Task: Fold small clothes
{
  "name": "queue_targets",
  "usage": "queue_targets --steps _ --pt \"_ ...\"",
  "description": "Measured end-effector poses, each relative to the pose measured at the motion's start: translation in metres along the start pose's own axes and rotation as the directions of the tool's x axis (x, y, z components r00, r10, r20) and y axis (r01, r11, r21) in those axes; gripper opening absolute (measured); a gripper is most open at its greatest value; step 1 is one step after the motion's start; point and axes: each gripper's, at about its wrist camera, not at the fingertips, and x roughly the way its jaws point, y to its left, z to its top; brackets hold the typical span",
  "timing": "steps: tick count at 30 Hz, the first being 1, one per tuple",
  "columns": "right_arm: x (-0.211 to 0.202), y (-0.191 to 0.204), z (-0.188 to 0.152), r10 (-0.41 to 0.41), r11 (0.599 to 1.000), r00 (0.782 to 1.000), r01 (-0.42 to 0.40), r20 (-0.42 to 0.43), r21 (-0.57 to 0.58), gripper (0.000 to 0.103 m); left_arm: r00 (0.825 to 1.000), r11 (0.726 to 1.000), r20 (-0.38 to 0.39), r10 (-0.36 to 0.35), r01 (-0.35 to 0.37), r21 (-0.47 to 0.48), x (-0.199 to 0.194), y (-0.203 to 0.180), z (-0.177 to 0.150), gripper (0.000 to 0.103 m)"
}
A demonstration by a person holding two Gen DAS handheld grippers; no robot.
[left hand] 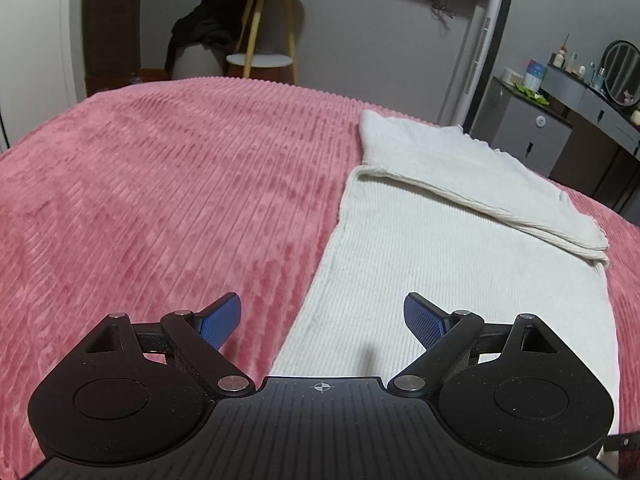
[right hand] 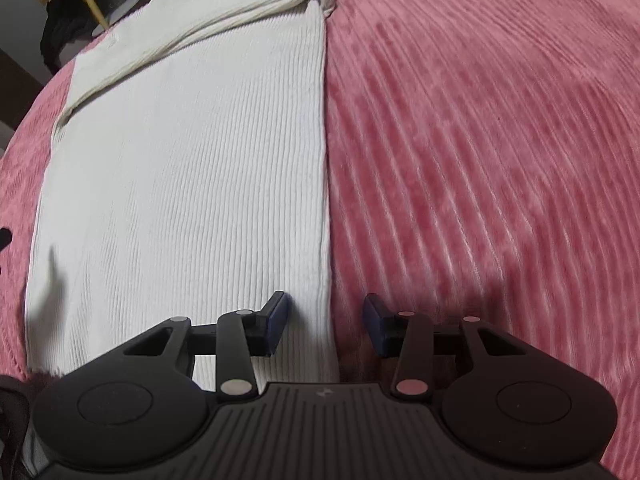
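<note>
A white ribbed knit garment [left hand: 460,264] lies flat on the pink bedspread [left hand: 160,184], with its far part folded back over itself as a flap [left hand: 472,172]. My left gripper [left hand: 322,318] is open and empty, low over the garment's near left edge. In the right wrist view the same garment [right hand: 192,168] fills the left half, with the folded flap [right hand: 224,12] at the top. My right gripper [right hand: 326,320] is open and empty, its jaws straddling the garment's right edge near the near corner.
The pink ribbed bedspread [right hand: 480,140] covers the whole bed. Beyond the bed stand a small round side table with yellow legs [left hand: 266,28], dark clothes on a seat [left hand: 200,28], a tall white tower [left hand: 482,56] and a grey dresser with a mirror [left hand: 580,96].
</note>
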Motion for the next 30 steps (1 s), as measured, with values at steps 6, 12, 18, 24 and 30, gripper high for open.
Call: queue_targets --steps 6,12,18,24,30 --pt "-0.002 0.006 -0.007 0.009 0.998 0.999 -0.011 -0.039 -0.064 0.036 1.0 0.999 0.001 -0.02 0.02 -0.032 -0.004 0.004 0.0 0.093" --pt "-0.002 0.016 -0.014 0.028 0.992 0.997 -0.036 -0.067 -0.122 0.024 1.0 0.997 -0.007 -0.022 0.021 -0.078 -0.004 0.01 0.001 0.093" --pt "0.004 0.019 -0.015 0.027 0.991 0.997 -0.037 -0.079 -0.128 0.026 1.0 0.996 -0.008 -0.017 0.017 -0.084 -0.005 0.011 0.001 0.093" --pt "0.0 0.03 -0.013 0.041 0.981 0.996 -0.055 -0.077 -0.187 0.009 1.0 0.996 -0.005 -0.017 0.016 -0.084 -0.005 0.011 0.001 0.093" --pt "-0.008 0.038 0.006 0.229 0.969 0.97 -0.235 -0.086 -0.072 0.007 0.999 0.996 0.02 -0.026 0.027 -0.089 -0.008 0.012 0.001 0.093"
